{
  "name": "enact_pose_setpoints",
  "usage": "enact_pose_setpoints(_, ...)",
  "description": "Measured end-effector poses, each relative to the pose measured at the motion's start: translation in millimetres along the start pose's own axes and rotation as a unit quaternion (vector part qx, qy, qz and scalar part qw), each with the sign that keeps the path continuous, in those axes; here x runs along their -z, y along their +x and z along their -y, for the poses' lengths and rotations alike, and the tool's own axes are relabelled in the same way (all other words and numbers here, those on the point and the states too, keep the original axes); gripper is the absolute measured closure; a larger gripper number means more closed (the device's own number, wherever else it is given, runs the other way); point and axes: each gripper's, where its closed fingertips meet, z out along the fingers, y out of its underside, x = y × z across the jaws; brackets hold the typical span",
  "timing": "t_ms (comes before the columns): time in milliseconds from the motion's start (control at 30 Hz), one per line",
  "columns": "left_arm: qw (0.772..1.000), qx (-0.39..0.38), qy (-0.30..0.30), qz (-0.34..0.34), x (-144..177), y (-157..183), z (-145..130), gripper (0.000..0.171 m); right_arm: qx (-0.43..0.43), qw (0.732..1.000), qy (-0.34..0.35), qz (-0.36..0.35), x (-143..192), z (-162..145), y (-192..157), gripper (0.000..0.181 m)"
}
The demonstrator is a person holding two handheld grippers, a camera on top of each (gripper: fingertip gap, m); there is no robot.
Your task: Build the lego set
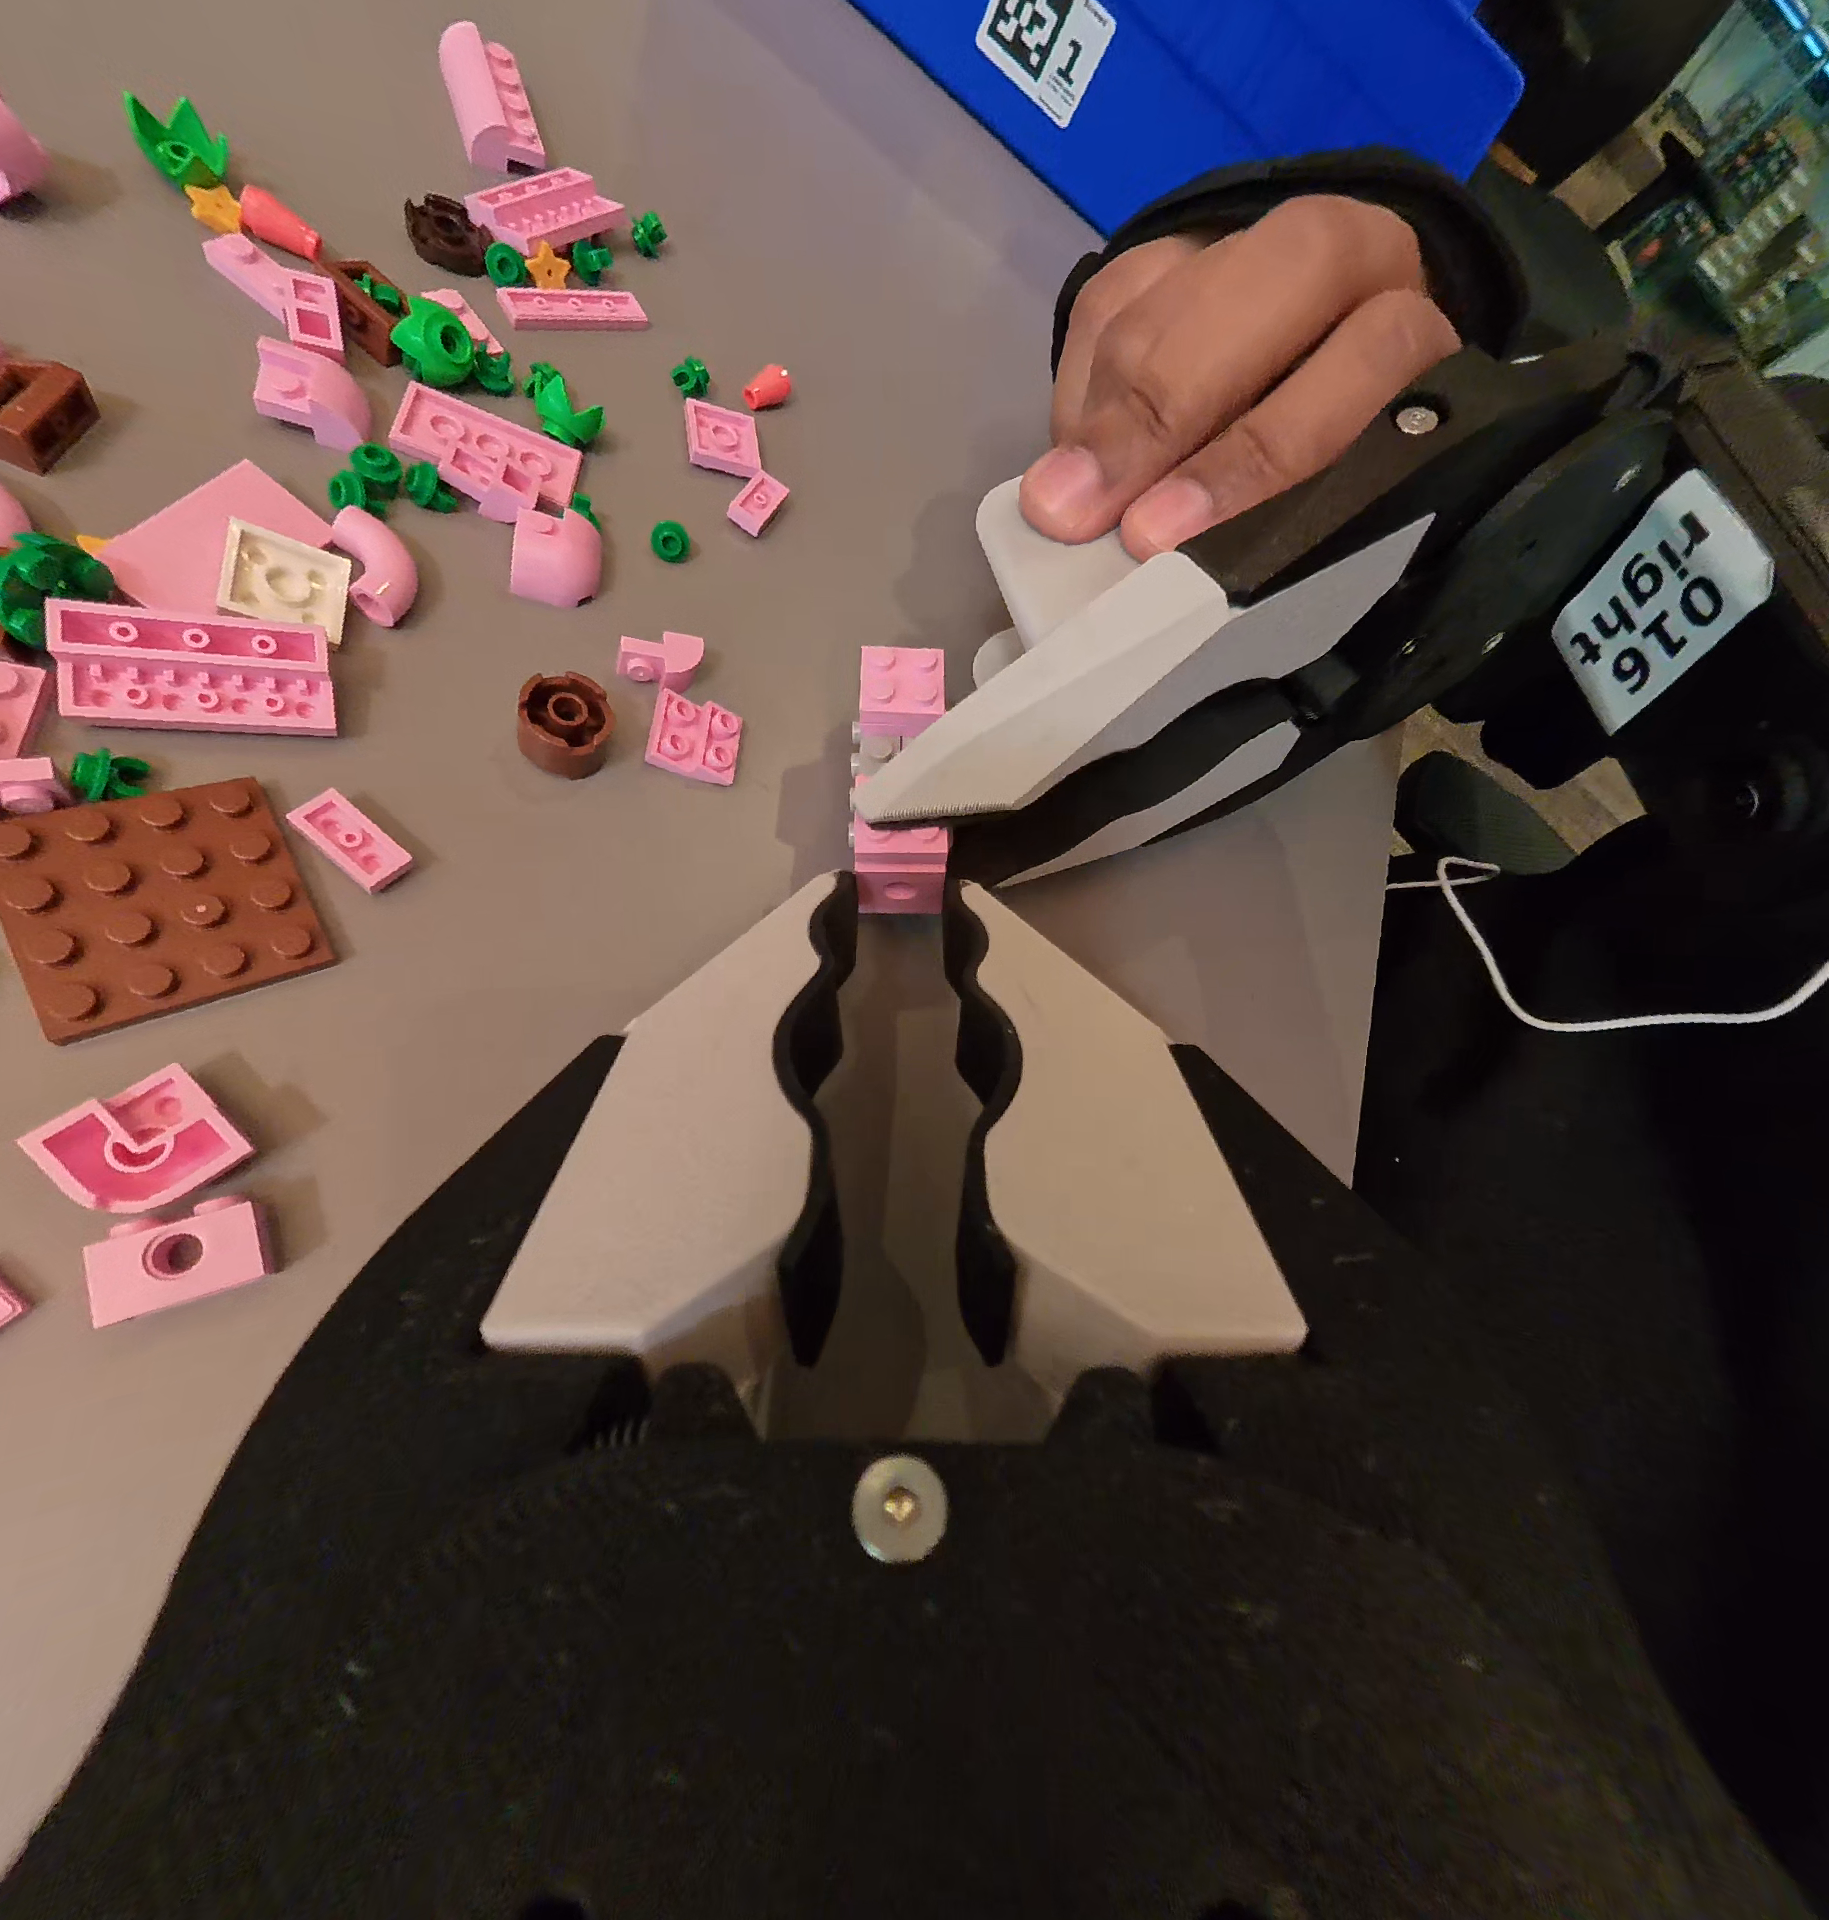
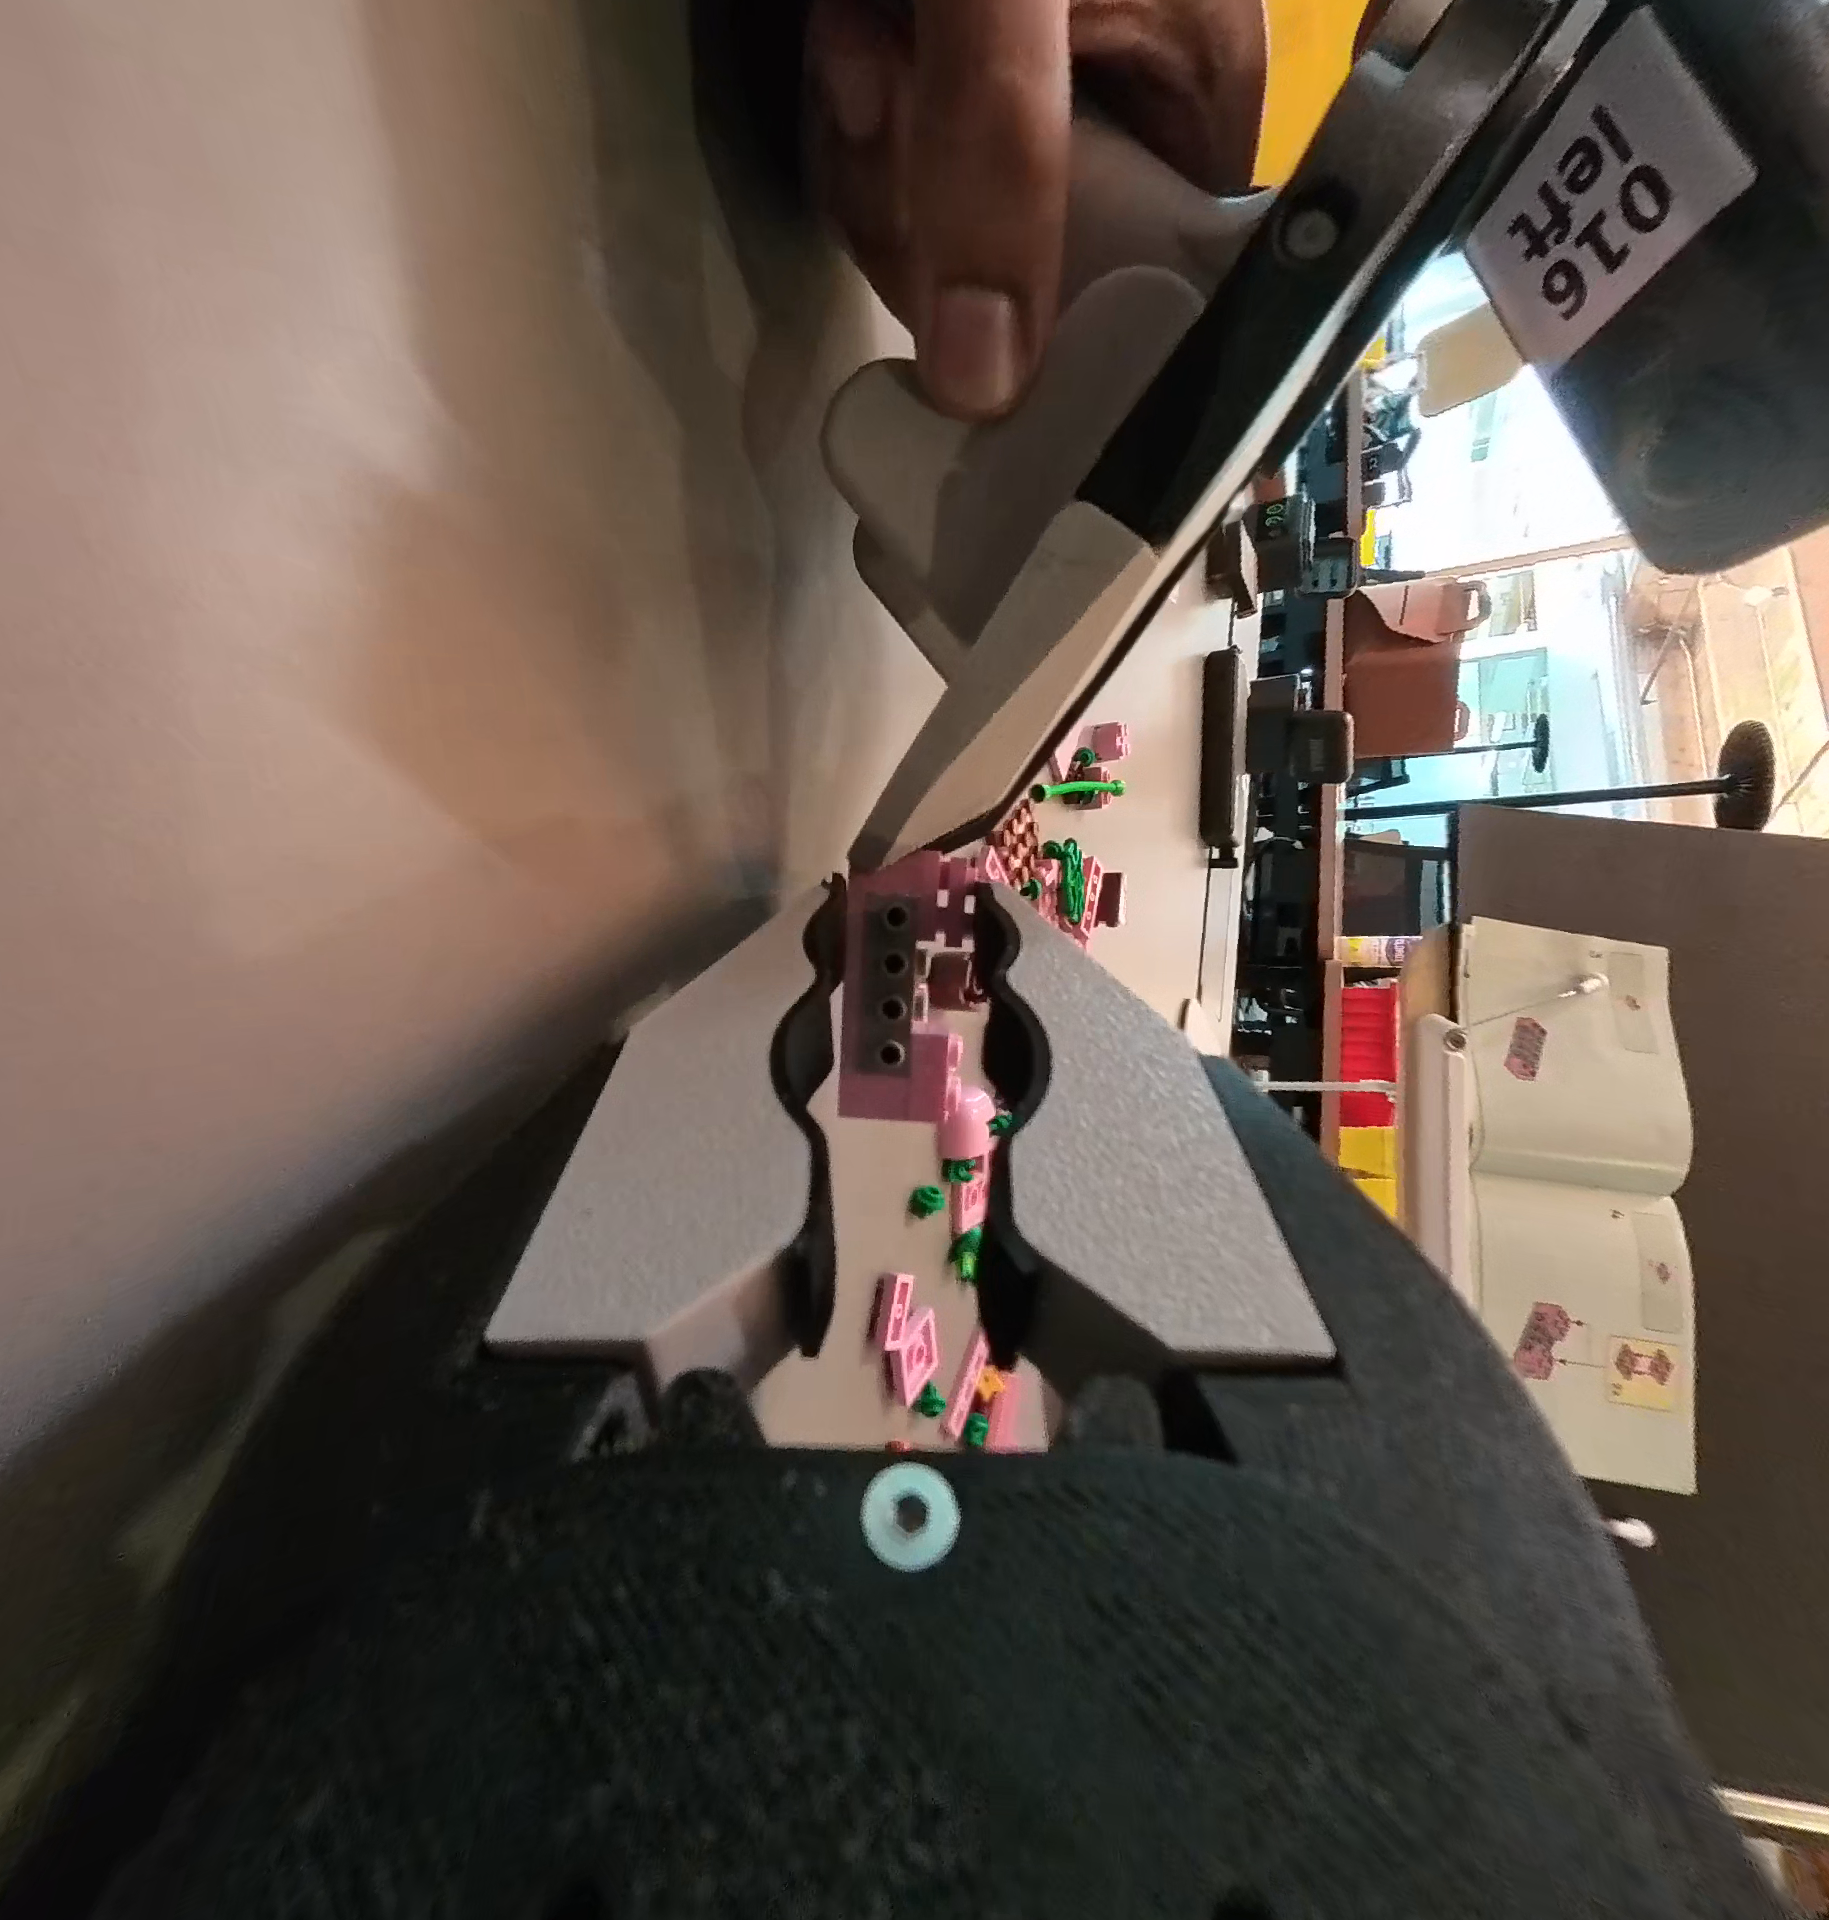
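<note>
Both my grippers meet on one small pink assembly (image 1: 899, 774) near the worktop's right edge. My left gripper (image 1: 897, 896) clamps its near end; my right gripper (image 1: 905, 816) pinches across the middle. Its long axis runs straight away from the left jaws.

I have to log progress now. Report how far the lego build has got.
Early stage. Done: only a small pink block stack with a grey piece in it. In hand: both the left gripper and the right gripper are closed on that stack. Left: most pieces lie loose on the table, including the brown plate, which is bare.
</note>
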Motion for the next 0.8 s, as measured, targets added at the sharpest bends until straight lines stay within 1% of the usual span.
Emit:
enact_pose_setpoints(467, 1.000, 0.003, 0.002, 0.001, 0.1, -0.7, 0.5, 0.158, 0.048, 0.998, -0.009, -0.029, -0.9, -0.6, 2.5, 0.158)
enact_pose_setpoints(700, 1.000, -0.001, -0.003, 0.004, -0.9, -0.7, -0.5, 0.158, 0.055, 0.998, -0.018, -0.023, -1.4, -1.9, 1.0, 0.158)
enact_pose_setpoints(800, 1.000, -0.004, -0.004, 0.004, -1.1, 0.1, -0.7, 0.158, 0.054, 0.998, -0.010, -0.021, -0.8, -1.2, 0.5, 0.158)
